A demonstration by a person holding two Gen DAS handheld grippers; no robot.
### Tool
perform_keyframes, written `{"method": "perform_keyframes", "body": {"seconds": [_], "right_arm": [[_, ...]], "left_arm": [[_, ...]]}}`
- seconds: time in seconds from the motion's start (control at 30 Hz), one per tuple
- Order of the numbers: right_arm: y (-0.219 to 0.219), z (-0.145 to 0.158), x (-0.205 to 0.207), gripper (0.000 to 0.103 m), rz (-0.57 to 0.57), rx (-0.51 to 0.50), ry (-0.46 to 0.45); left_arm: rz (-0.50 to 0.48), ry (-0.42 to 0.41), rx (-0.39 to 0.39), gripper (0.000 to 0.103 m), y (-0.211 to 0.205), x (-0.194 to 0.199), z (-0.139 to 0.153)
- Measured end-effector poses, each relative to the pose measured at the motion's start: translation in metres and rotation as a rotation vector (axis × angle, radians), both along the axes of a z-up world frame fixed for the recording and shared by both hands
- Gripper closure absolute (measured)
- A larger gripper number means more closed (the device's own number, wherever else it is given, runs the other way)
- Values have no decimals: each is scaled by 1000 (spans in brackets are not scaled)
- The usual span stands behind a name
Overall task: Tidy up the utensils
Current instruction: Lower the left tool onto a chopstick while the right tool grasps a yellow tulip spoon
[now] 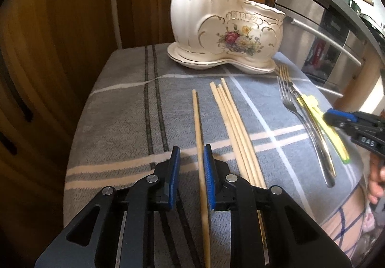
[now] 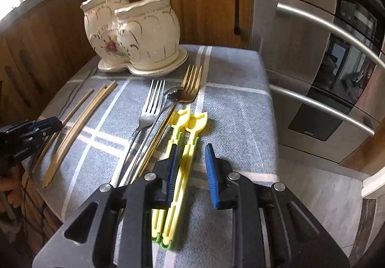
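Observation:
A cream two-pot ceramic holder (image 1: 223, 22) with a flower print stands at the far end of the checked cloth; it also shows in the right wrist view (image 2: 134, 32). My left gripper (image 1: 191, 155) is open, with its fingers either side of a single wooden chopstick (image 1: 198, 128). A bundle of chopsticks (image 1: 234, 128) lies just right of it. My right gripper (image 2: 192, 152) is open over two yellow plastic forks (image 2: 185, 147). A silver fork (image 2: 151, 104) and a gold fork (image 2: 190, 85) lie to their left.
The grey checked cloth (image 1: 120, 111) covers a small table. Wooden cabinet doors (image 1: 60, 27) stand to the left and behind. A steel oven (image 2: 320, 70) with bar handles stands at the right. The table edge drops to a tiled floor (image 2: 320, 195).

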State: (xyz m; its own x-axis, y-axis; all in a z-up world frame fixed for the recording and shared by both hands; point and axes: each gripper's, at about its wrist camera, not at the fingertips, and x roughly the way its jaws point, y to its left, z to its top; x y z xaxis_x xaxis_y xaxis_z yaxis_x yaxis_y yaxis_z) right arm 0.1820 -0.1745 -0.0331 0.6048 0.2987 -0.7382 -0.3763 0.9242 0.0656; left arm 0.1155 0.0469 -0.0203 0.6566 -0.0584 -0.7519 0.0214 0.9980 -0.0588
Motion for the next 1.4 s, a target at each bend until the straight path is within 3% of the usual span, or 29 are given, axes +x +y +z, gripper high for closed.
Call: {"method": "perform_keyframes", "body": {"seconds": [0.33, 0.63, 0.97, 1.17, 1.4], "right_arm": [[5, 5, 10, 83, 51, -112, 50], [9, 8, 28, 83, 97, -161, 192], [15, 9, 43, 83, 130, -192, 292], [14, 10, 59, 83, 157, -187, 402], [15, 9, 70, 93, 152, -228, 415]], "left_arm": [[-79, 89, 53, 81, -6, 17, 4], [-152, 209, 115, 81, -11, 29, 7], [-213, 268, 154, 81, -15, 39, 7], [-267, 345, 137, 81, -13, 54, 7], [-302, 413, 170, 82, -20, 68, 8]]}}
